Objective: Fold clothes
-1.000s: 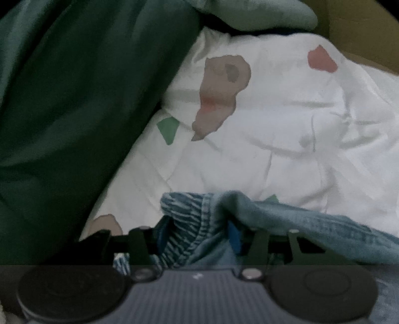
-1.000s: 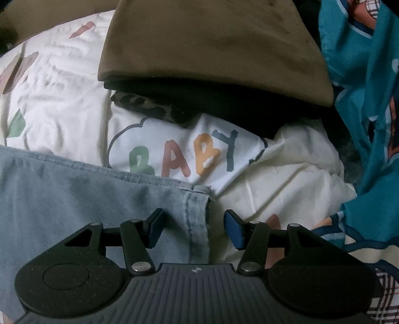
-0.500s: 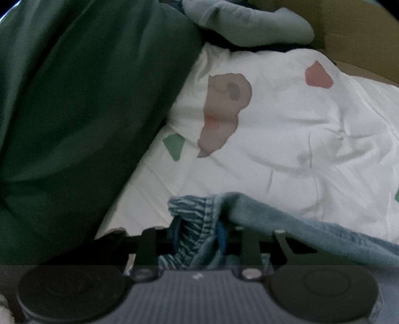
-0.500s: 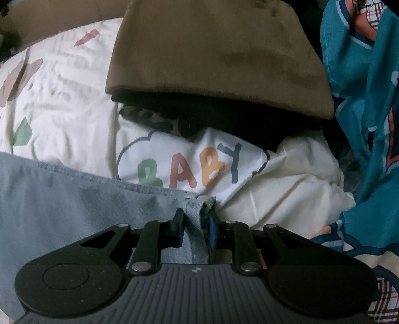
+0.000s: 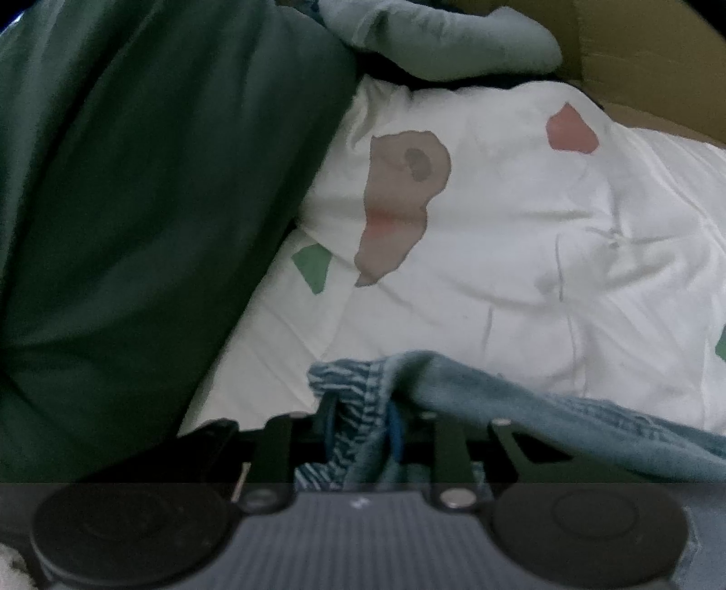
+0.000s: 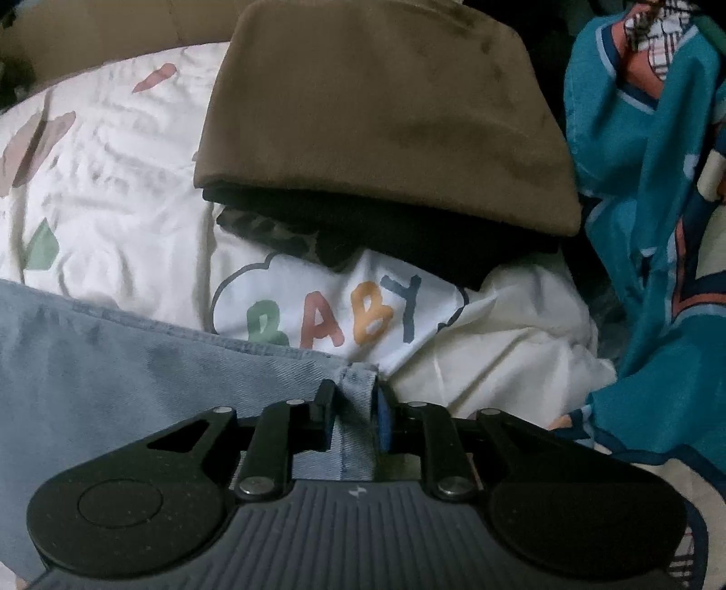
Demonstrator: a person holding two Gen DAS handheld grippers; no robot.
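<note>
A light blue denim garment lies spread on a white printed sheet. My right gripper is shut on the garment's hemmed corner, which stands pinched up between the blue pads. In the left wrist view the same denim garment trails off to the right, and my left gripper is shut on its bunched, striped-looking edge. Both grippers sit low over the sheet.
A dark green cloth piles up at the left and a grey-green garment lies behind it. A folded brown garment rests on dark clothes above a "BABY" print. A teal patterned cloth hangs at the right.
My right gripper went from open around the denim corner to shut on it. My left gripper's fingers drew closer together on the bunched denim edge.
</note>
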